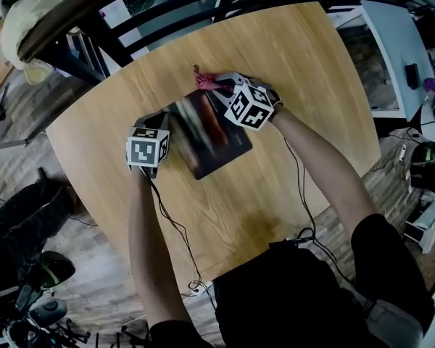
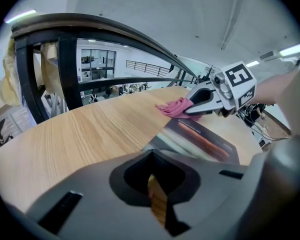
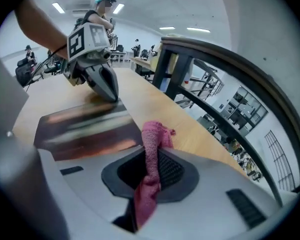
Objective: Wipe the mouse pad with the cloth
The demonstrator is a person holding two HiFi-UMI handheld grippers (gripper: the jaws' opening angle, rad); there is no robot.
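A dark mouse pad (image 1: 210, 140) with a red streak lies in the middle of the round wooden table (image 1: 297, 56). My right gripper (image 1: 216, 85) is at the pad's far edge, shut on a pink cloth (image 1: 203, 81). In the right gripper view the cloth (image 3: 152, 139) hangs pinched between the jaws of the right gripper (image 3: 151, 154), beside the mouse pad (image 3: 85, 129). My left gripper (image 1: 159, 122) is shut, and its tips rest at the pad's left edge. The left gripper view shows the mouse pad (image 2: 200, 139) and the cloth (image 2: 172, 106) beyond it.
A dark chair back (image 1: 130, 20) curves along the table's far side. Thin cables (image 1: 174, 230) trail over the near part of the table. A white desk (image 1: 391, 42) stands to the right, and bags lie on the floor (image 1: 22, 209) at the left.
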